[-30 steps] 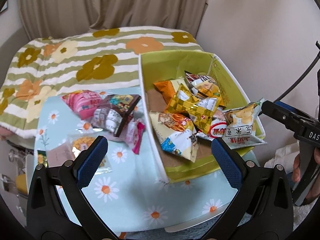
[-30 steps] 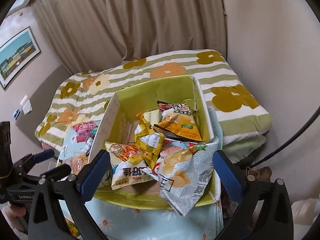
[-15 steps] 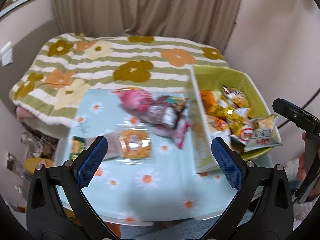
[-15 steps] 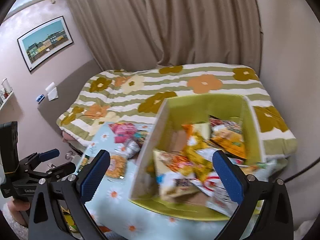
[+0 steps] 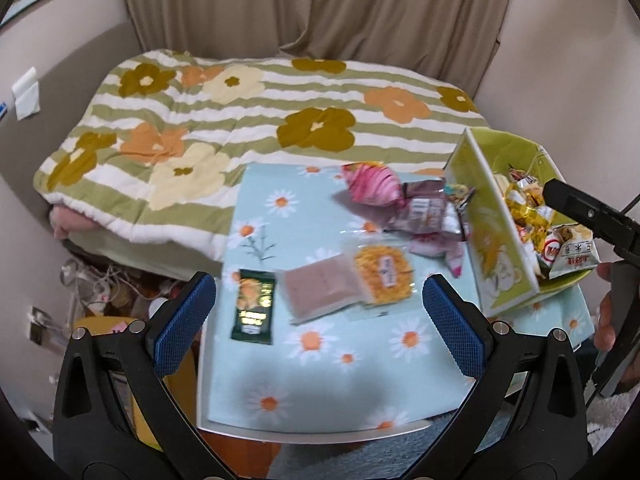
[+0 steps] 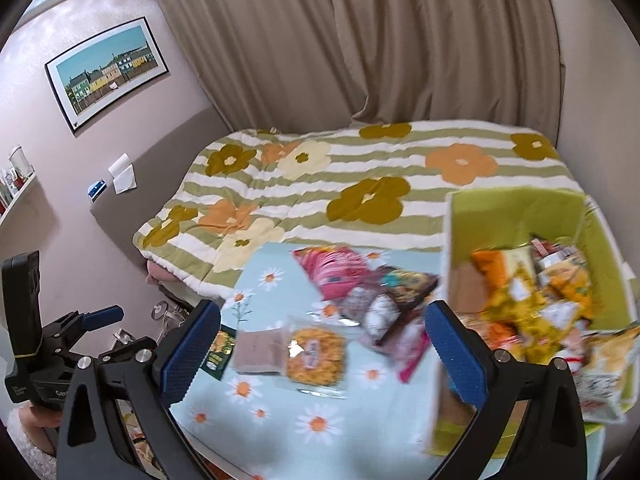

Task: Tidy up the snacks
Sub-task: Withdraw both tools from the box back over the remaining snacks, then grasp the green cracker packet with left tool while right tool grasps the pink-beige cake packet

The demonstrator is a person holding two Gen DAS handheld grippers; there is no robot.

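The left gripper (image 5: 320,312) hangs above the near edge of the table with its blue-padded fingers (image 5: 185,320) spread wide and nothing between them. The right gripper (image 6: 322,338) is likewise wide open and empty, facing the same table from further right.

Directly ahead of the left gripper, on the pale blue daisy-print tablecloth (image 5: 320,384), lie three flat packets: a dark green sachet with a gold picture (image 5: 253,306), a clear-wrapped pinkish-brown slab (image 5: 320,286), and, touching that slab on its right, a clear packet of yellow crinkled snack (image 5: 383,272). These look light and thin; the film is probably slippery, so a pinch across a short edge or sealed seam seems the safest hold, as the contents may crumble under a squeeze on the middle. The yellow packet carries a small white label, too small to read; the writing on the green sachet is blurred.

Farther back, just beside the box, sits a loose heap: a puffy pink foil bag (image 5: 374,186) and brown and white wrapped packets (image 5: 428,210). Air-filled bags will give and slide; the crimped top seam is the likeliest grip.

At the right stands the lime-green cardboard box (image 5: 492,240), already holding many snack bags. A white bag at its near corner (image 5: 574,254) bears large Chinese characters and a red round mark; I cannot read them with confidence.
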